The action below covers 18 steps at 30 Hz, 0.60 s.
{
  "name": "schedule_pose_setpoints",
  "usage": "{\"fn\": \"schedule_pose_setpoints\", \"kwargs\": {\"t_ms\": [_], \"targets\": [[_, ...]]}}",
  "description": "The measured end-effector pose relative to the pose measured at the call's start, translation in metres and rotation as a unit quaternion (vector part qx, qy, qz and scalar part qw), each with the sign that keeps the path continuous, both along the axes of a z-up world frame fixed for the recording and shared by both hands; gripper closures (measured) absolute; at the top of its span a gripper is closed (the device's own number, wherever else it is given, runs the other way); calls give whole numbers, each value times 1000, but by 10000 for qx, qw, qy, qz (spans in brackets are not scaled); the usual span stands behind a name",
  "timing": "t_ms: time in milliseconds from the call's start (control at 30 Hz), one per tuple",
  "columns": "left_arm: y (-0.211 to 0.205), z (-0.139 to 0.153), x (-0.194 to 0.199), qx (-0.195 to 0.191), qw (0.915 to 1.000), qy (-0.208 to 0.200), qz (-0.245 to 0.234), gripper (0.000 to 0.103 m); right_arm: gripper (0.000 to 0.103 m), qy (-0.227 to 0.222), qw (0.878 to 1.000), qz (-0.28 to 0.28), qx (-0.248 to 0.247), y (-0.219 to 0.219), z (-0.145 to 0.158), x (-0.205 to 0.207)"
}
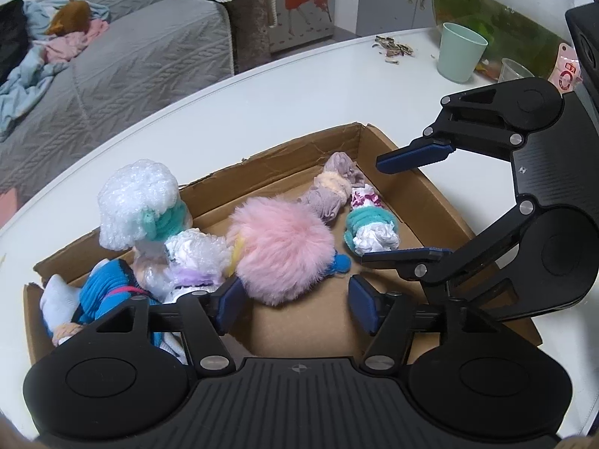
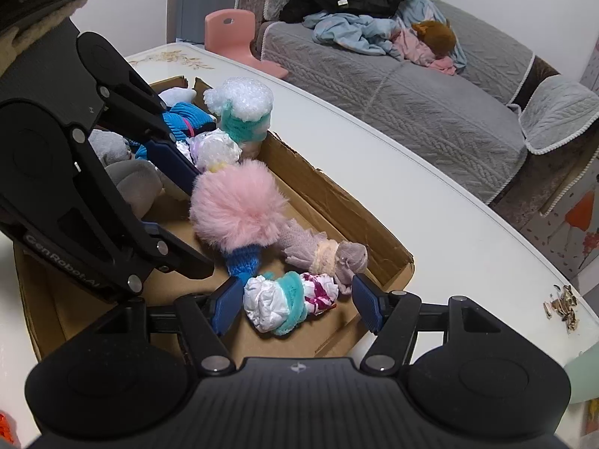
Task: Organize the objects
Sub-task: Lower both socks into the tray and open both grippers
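Counter [image 1: 262,112], white and round-edged, carries a shallow cardboard box [image 1: 423,183] that holds all the rolled sock bundles. Behind the counter stands a grey sofa [image 1: 131,67] with loose clothes piled on it, and at the counter's far side a glass fish bowl [image 1: 516,3] stands with a mint green cup [image 1: 460,52] just in front of it.

Inside the box, the pink fluffy bundle [image 1: 280,247] lies near the middle, just ahead of the left tongs [image 1: 295,307]. These tongs are spread, with nothing between the pads; the left pad sits close beside the fluff but whether it touches cannot be told. To the left of it crowd a white bubbly bundle with a teal band [image 1: 138,202], a white and lilac bundle [image 1: 194,254] and a blue ribbed bundle [image 1: 108,288], packed against one another at that end of the box.

The right tongs [image 2: 295,307] are also spread, and the white and teal bundle [image 2: 288,303] lies on the box floor between their pads, with clear gaps on both sides. Just beyond it rests a mauve lace bundle [image 2: 325,254], near the box's far wall. The left tongs' black frame crosses the right wrist view and hides part of the crowded end.
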<state>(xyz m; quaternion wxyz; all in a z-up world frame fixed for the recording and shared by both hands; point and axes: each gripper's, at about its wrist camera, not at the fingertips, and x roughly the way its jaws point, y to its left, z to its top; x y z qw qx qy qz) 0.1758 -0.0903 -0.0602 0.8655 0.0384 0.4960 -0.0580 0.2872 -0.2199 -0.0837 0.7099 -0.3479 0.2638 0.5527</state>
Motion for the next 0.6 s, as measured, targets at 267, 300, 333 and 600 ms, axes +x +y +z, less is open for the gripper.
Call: {"fn": "schedule_pose_setpoints", "kwargs": {"t_ms": [267, 300, 333, 600], "targets": [[-1, 3, -1, 57, 10000, 35, 37, 28, 41, 33, 10000, -13, -12, 0, 0, -1], [0, 4, -1, 87, 9999, 9, 64, 26, 41, 30, 10000, -19, -12, 0, 0, -2], [1, 4, -1, 70, 9999, 5, 87, 25, 41, 32, 10000, -21, -16, 0, 0, -2], [2, 26, -27, -111, 9998, -42, 185, 16, 33, 73, 9999, -154, 24, -10, 12, -12]]}}
